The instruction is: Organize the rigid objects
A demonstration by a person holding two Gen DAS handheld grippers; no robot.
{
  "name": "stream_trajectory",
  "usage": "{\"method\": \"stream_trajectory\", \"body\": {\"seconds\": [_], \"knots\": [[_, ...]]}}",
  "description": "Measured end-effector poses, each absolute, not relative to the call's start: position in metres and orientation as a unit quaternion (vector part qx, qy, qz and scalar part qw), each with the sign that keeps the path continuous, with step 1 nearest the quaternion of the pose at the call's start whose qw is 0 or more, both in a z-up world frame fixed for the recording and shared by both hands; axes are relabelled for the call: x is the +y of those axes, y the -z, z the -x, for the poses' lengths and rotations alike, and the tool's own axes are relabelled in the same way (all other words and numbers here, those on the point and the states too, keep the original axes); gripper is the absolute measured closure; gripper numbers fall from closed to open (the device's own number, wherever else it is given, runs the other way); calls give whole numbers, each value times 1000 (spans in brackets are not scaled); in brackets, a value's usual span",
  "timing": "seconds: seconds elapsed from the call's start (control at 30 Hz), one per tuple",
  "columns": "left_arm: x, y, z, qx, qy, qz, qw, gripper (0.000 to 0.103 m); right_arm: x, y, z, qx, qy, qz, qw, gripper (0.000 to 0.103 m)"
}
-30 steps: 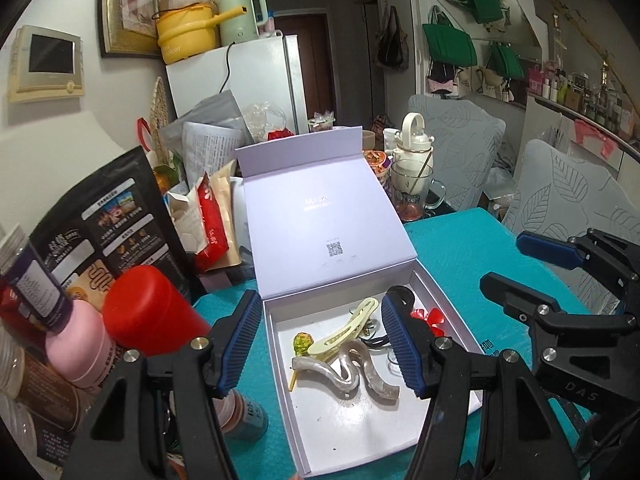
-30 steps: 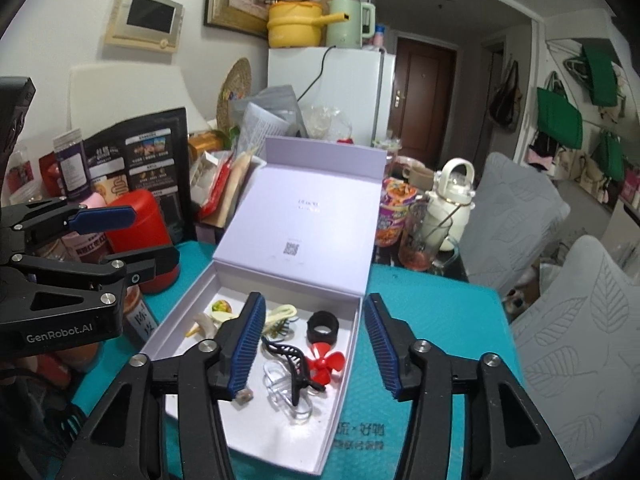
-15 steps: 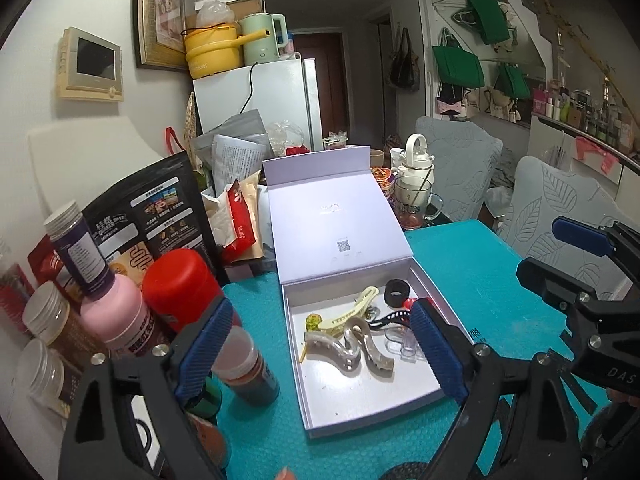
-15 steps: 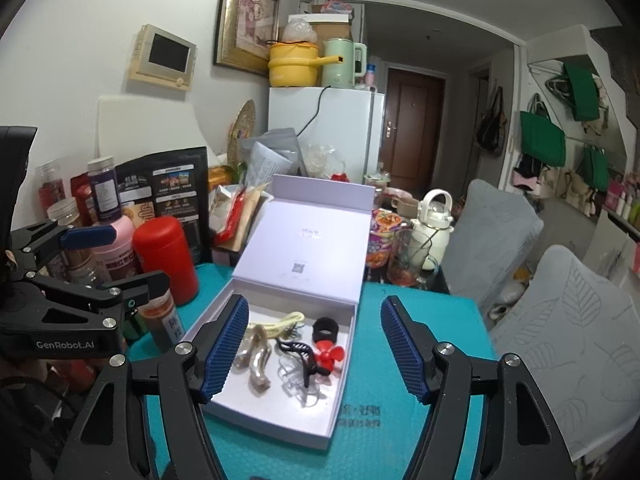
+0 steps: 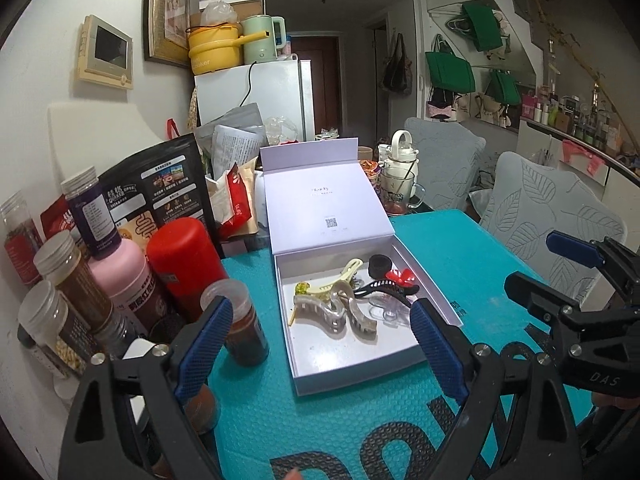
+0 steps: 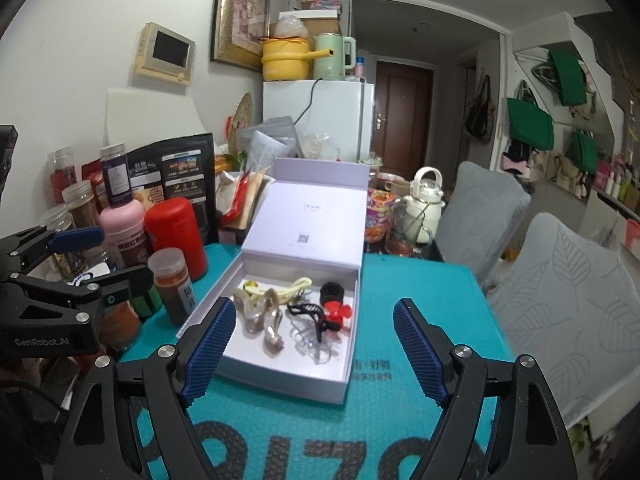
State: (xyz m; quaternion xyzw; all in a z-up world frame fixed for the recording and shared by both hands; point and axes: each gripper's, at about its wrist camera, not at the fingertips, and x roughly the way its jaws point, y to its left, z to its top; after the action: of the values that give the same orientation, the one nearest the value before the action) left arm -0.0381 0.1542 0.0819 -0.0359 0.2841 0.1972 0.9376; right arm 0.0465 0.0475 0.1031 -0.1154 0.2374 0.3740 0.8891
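A lavender box lies on the teal mat with its lid folded back. Inside lie a beige claw clip, a cream clip, a black clip with a red bow, a clear clip and a black round band. My left gripper hovers open on the near side of the box, holding nothing. My right gripper is beside it, its jaws opening, with nothing held between them.
Jars and bottles crowd the left edge: a red canister, a pink bottle, a brown spice jar. Snack bags stand behind them. A white kettle and a glass mug sit past the box. Two grey chairs stand at the right.
Both grippers have drawn back from the box, which now looks smaller and farther off. Both pairs of jaws have spread wider. The clips lie as before.
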Motion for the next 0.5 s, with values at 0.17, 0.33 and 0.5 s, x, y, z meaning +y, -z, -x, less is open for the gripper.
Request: {"method": "stream_trajectory", "body": {"seconds": [0.17,0.33,0.5], "knots": [[150,-70,46,294,-201,39,934,12,43,-90,-36,251,-373,118,886,21],[150,-59,54,304,-198,51,931,12,40,-79,-26,265,-368,116,884,21],[150,-51,59,310,-196,56,929,12,37,-74,-19,270,-366,114,883,21]]}}
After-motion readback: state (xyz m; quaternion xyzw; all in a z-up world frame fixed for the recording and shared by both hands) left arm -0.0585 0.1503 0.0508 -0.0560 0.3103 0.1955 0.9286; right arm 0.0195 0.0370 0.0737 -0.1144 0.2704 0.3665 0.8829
